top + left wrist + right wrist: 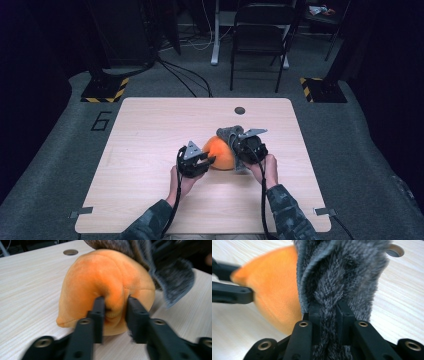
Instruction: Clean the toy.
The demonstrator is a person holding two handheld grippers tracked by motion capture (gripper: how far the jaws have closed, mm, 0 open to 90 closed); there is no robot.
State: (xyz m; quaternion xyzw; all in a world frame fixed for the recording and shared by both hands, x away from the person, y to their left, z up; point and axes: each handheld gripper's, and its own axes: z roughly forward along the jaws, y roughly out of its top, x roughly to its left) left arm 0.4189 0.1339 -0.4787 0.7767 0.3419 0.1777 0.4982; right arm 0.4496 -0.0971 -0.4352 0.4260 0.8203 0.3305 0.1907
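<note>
My right gripper jaws pinch the grey fleece; left gripper jaws slack around the orange plush, which may slip free.

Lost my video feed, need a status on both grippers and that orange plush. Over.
Right gripper shut on grey furry piece. Left gripper jaws astride a fold of the orange plush, pads loose. Nothing else nearby on the table.

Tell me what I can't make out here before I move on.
- Orange plush: far side hidden by the grey furry cloth in the left gripper view.
- Cloth's lower end: hidden behind the right claw in its own view.
- Plush's shape: too small in the high view.
</note>
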